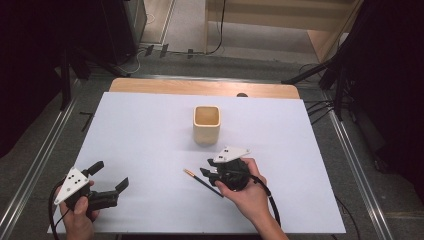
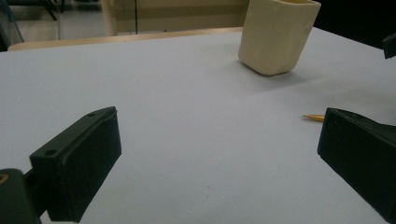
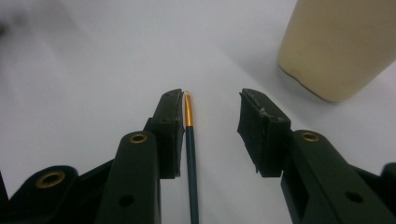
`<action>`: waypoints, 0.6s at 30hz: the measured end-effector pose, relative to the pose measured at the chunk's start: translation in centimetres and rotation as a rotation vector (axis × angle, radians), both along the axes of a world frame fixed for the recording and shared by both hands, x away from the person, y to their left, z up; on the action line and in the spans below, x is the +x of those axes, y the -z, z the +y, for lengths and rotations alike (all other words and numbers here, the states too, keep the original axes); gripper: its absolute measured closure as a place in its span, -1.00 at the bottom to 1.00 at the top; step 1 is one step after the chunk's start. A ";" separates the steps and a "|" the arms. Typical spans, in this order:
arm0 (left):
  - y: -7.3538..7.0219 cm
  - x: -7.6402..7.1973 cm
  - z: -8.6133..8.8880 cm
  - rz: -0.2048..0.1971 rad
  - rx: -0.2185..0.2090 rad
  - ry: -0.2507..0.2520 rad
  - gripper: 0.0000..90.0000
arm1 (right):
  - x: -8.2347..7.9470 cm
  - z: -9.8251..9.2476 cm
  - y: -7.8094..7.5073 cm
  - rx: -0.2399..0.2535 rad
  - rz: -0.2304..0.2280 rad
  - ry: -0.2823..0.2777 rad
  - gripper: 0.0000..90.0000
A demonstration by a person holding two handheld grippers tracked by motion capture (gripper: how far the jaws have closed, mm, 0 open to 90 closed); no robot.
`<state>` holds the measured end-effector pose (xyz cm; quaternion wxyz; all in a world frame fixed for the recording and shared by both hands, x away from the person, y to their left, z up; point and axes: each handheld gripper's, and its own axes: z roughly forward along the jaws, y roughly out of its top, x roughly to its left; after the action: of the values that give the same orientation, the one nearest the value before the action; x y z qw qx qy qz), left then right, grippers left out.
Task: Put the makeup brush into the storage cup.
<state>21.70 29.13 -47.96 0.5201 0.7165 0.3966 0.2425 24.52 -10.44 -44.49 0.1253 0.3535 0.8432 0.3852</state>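
Right gripper view: the right gripper (image 3: 210, 116) is seen spread over a dark pencil (image 3: 190, 154) with a gold tip, which lies flat on the white table (image 3: 93, 70) between the jaws, right against one pad and clear of the other, so nothing is pinched. A cream cup (image 3: 341, 46) is seen upright just beyond. High view: the left gripper (image 1: 109, 176) is held wide apart near the front edge, well away from the pencil (image 1: 202, 181).
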 end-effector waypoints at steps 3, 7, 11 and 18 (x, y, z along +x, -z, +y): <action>0.0 0.0 0.0 0.000 0.000 0.001 -1.00 | 0.3 0.5 -0.1 -0.026 0.034 -0.012 0.40; 0.0 0.0 0.0 -0.001 -0.004 0.003 -1.00 | 0.7 1.2 -0.1 -0.081 0.059 -0.027 0.45; 0.0 0.1 -0.1 -0.003 0.000 0.007 -1.00 | 1.2 1.7 0.0 -0.105 0.118 -0.040 0.47; 0.0 0.1 0.0 -0.003 -0.004 0.010 -1.00 | 1.8 2.6 0.1 -0.150 0.173 -0.056 0.46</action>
<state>21.75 29.08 -47.95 0.5232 0.7171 0.3927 0.2405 26.33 -7.85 -44.57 0.0673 0.3514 0.8869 0.2924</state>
